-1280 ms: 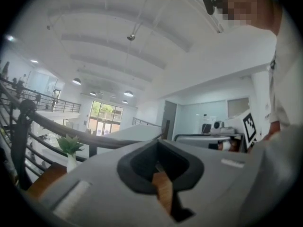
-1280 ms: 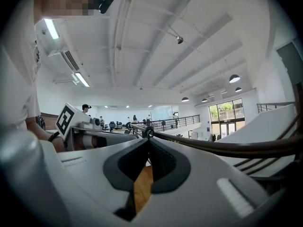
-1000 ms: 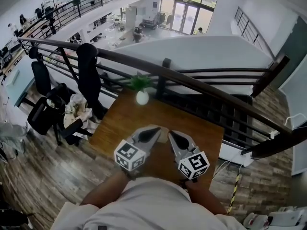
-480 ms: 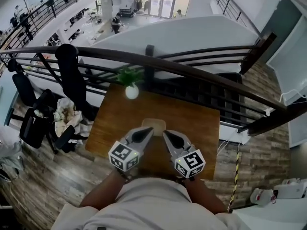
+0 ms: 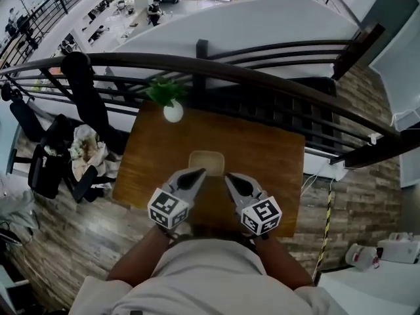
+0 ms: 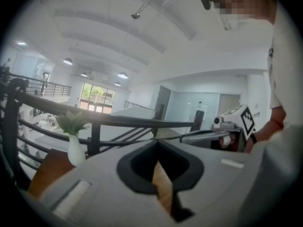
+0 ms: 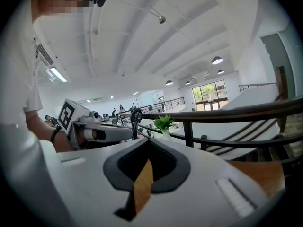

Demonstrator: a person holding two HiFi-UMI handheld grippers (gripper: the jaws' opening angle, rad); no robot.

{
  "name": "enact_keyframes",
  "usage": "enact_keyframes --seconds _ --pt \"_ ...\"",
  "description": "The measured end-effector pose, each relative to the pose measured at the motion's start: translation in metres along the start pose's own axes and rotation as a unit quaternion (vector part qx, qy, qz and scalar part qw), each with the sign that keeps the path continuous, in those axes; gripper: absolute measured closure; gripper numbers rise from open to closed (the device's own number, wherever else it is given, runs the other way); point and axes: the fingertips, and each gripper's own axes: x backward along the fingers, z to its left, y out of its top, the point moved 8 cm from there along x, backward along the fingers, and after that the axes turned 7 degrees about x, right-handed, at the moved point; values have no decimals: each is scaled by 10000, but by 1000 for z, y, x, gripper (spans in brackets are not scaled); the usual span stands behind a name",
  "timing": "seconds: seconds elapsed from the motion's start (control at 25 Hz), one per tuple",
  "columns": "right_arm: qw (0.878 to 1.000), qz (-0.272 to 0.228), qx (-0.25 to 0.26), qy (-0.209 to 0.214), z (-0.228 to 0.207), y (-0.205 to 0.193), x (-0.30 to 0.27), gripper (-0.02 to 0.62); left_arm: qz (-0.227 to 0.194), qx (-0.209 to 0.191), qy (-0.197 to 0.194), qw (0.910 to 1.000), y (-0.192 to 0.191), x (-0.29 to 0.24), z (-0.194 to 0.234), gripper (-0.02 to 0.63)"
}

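Both grippers are held side by side over the near edge of a wooden table (image 5: 262,149). My left gripper (image 5: 197,173) is shut with nothing in it, its tips (image 6: 157,142) meeting. My right gripper (image 5: 230,177) is also shut and empty, tips (image 7: 148,141) together. Just beyond both tips a shallow tan square tray (image 5: 206,163) lies on the table, untouched. A white vase with a green plant (image 5: 172,112) stands at the table's far left corner and shows in both gripper views (image 6: 75,150) (image 7: 164,123).
A dark railing (image 5: 262,77) runs along the table's far side, with an open drop to a lower floor behind it. A black chair with clothes on it (image 5: 85,153) stands left of the table. Wooden floor (image 5: 348,195) lies to the right.
The head view has shifted so the table and tan tray sit more central. Both gripper views have tipped down from the ceiling, so the railing and plant now show. The jaws stay shut.
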Motion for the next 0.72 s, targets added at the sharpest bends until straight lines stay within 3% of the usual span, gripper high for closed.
enact_keyframes --seconds 0.72 --pt "9922 649 -1059 134 -104 -111 -34 575 759 496 406 9951 -88 -105 54 603"
